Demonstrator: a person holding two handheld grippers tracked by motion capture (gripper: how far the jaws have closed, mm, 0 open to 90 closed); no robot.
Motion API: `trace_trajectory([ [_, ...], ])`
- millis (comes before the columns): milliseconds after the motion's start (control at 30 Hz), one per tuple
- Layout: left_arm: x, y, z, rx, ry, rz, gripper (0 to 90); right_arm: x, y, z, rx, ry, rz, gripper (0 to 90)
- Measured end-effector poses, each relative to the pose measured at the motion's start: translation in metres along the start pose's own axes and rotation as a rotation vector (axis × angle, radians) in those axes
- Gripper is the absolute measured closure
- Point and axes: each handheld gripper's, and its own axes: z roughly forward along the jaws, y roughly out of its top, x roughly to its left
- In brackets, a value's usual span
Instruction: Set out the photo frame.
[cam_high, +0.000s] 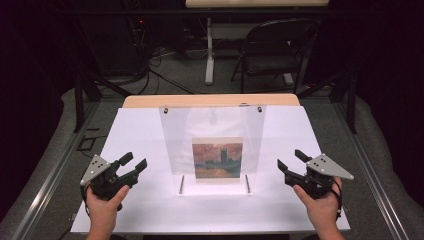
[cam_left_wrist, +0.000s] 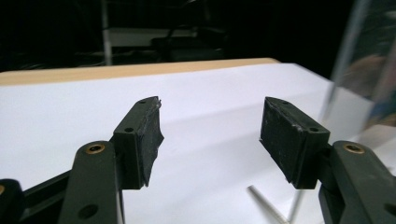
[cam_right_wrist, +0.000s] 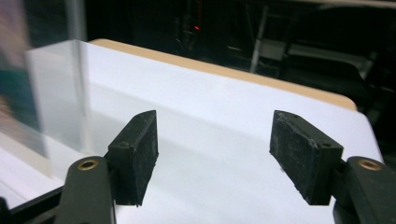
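A clear acrylic panel (cam_high: 212, 125) stands upright in the middle of the white table (cam_high: 140, 130), held by two metal pins at its base. A small painting of a building under a reddish sky (cam_high: 217, 159) shows in its lower part. My left gripper (cam_high: 134, 162) is open to the left of the panel, nothing between its jaws. My right gripper (cam_high: 290, 159) is open to the right of it, also empty. The left gripper view shows the left gripper (cam_left_wrist: 210, 140) over bare white surface with the panel's edge (cam_left_wrist: 348, 51) at right. In the right gripper view, the right gripper (cam_right_wrist: 214, 149) has the panel (cam_right_wrist: 51, 93) at left.
A wooden strip (cam_high: 210, 100) runs along the table's far edge. Beyond it stand a folding chair (cam_high: 275, 50), a desk leg (cam_high: 209, 55) and cables on the floor. Metal rails (cam_high: 50, 175) flank the table on both sides.
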Motion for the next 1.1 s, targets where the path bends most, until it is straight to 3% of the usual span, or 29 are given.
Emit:
trace_trajectory([
  [67,0.006,-0.004,-0.001,0.021,0.047,0.023,37.9,-0.005,-0.004,0.000,0.022,-0.025,0.009,32.0],
  [100,0.006,-0.004,-0.001,0.021,0.047,0.023,37.9,-0.005,-0.004,0.000,0.022,-0.025,0.009,32.0],
  [133,0.011,-0.010,-0.001,0.043,0.076,0.025,37.9,-0.010,-0.010,0.001,0.047,-0.053,0.019,32.1],
  [300,0.021,-0.026,0.003,0.089,0.108,-0.003,37.9,-0.014,-0.021,0.004,0.094,-0.087,0.008,32.1],
  [500,0.024,-0.034,0.010,0.135,0.097,-0.030,38.0,-0.012,-0.035,0.013,0.150,-0.069,0.006,32.1],
  [933,0.017,-0.044,0.024,0.227,0.040,0.012,38.0,0.000,-0.049,0.032,0.241,0.017,-0.011,33.1],
  [1100,0.016,-0.044,0.025,0.230,0.032,0.013,38.0,-0.002,-0.050,0.031,0.226,0.036,0.005,35.6],
])
